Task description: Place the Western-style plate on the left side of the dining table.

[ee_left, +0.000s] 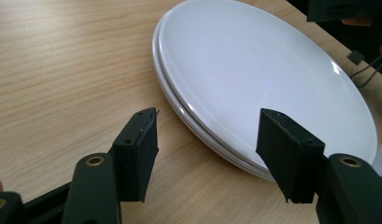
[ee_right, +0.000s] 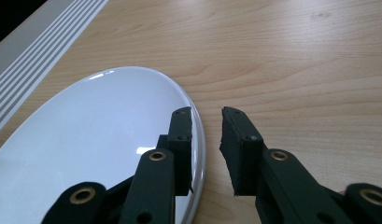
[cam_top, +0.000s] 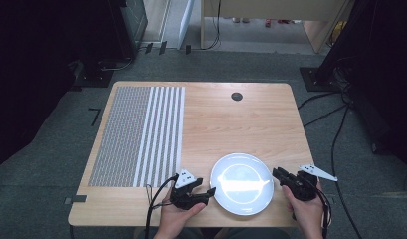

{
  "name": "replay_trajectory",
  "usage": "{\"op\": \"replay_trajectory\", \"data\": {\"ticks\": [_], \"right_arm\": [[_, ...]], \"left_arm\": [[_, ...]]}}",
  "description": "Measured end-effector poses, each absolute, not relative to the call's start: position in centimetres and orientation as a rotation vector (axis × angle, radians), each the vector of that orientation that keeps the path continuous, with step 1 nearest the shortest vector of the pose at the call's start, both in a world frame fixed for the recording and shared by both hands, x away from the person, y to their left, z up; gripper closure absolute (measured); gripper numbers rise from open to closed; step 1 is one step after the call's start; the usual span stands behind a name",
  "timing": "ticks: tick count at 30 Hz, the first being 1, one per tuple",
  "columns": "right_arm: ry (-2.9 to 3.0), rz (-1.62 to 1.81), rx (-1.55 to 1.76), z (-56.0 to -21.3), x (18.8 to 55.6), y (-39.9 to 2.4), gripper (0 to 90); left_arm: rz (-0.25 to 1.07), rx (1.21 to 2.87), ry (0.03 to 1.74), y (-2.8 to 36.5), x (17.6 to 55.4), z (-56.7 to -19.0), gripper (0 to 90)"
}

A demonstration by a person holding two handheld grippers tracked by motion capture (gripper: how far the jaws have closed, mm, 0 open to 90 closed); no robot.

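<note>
Plates point(cam_top: 242, 183), round, white and shiny, two stacked one on the other going by the double edge in the left gripper view point(ee_left: 254, 88). Sitting flat on the pale wooden table point(cam_top: 231, 124), close to the near edge and a bit to the right of the middle. Probably hard and stiff, a bit heavy, and easy to break if dropped. Smooth and slippery too, so likely to slide out of a weak pinch. Best place to hold: the thin rim, one jaw on top and one under. Round, so no long side and no pointing way; just lying face up.

Left gripper point(cam_top: 207, 191) just beside the left rim, jaws wide apart, holding nothing, with one jaw in front of the plate edge in its own view point(ee_left: 216, 156). Right gripper point(cam_top: 279, 174) at the right rim, jaws partly open, nothing pinched yet. One jaw over the plate in its own view point(ee_right: 206, 149), the other over bare wood, so the rim sits between them.

Farther off, on the left part of the table, a grey and white striped woven mat point(cam_top: 139, 134). Near the far edge, a small dark round hole point(cam_top: 236, 96).
</note>
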State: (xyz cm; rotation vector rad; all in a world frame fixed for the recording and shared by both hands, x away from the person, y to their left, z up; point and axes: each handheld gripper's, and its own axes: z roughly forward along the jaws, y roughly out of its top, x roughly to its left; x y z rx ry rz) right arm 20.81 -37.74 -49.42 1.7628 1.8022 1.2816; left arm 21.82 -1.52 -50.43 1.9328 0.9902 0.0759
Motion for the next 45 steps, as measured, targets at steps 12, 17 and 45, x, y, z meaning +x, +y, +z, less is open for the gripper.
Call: {"op": "replay_trajectory", "data": {"ticks": [12,17,45], "right_arm": [[1.905,1.316,1.805,-50.3,21.3,-37.3,76.8],[1.891,1.322,1.838,-50.4,21.3,-37.4,79.6],[1.881,1.341,1.841,-50.5,21.1,-36.9,83.7]], "left_arm": [[-0.008,1.981,0.947,-2.7,21.5,-50.9,41.5],[0.002,1.989,0.952,-2.8,21.4,-50.9,41.7],[-0.043,1.969,0.981,-2.5,21.7,-51.0,42.4]]}}
